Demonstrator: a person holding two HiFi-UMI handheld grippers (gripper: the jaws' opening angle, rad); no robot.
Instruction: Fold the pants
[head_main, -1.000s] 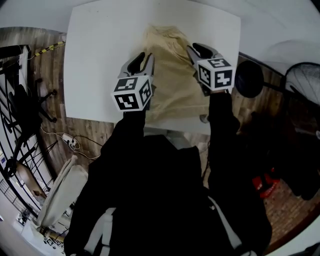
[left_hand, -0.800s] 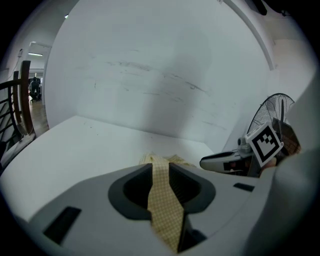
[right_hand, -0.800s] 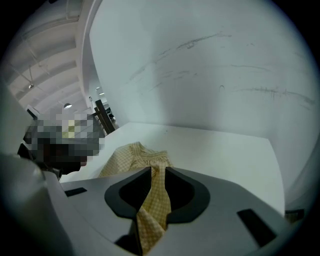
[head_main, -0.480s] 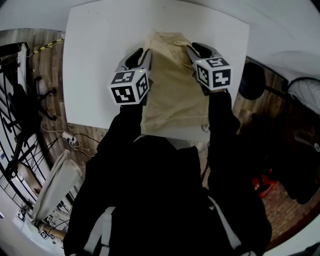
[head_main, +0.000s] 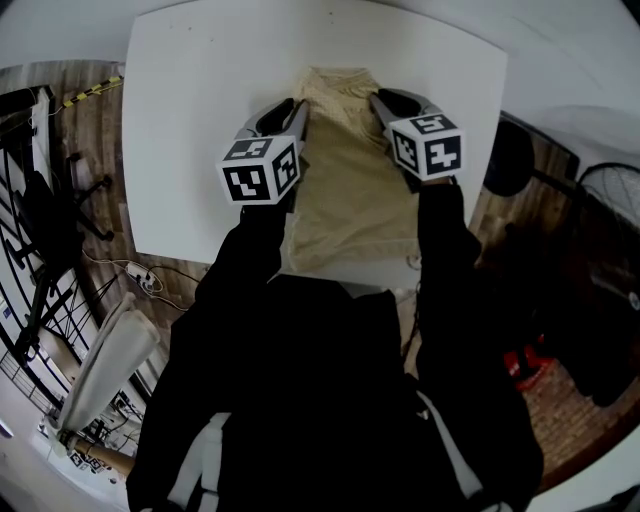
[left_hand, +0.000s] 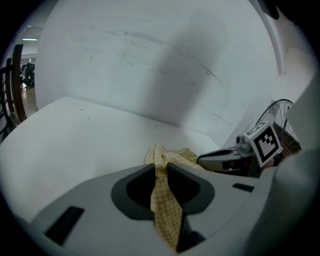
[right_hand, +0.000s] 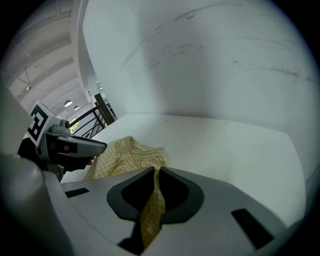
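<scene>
I have both arms stretched forward side by side, marker cubes up, fingers pointing away from me along the desk (head_main: 190, 120). The left gripper (head_main: 287, 112) sits on the left edge of the pants (head_main: 350, 185) and the right gripper (head_main: 383, 102) on their right edge, so the tan checked cloth lies lengthwise between the two. In the left gripper view the fingers are closed tight on a pinched ridge of that cloth, which runs out between the tips to a small bunched heap just beyond them. The right gripper view shows the same: fingers pressed together on a thin fold, the rest of the fabric spreading off to their inner side. Beyond both sets of fingertips the desk is bare up to its far edge, where a pale wall rises. A broad bare stretch lies outside the left fingers, a narrower strip outside the right ones. Behind the fingers, my black sleeves and body cover the near end of the pants, so I cannot tell whether it stops at the desk's near edge or hangs over it.
</scene>
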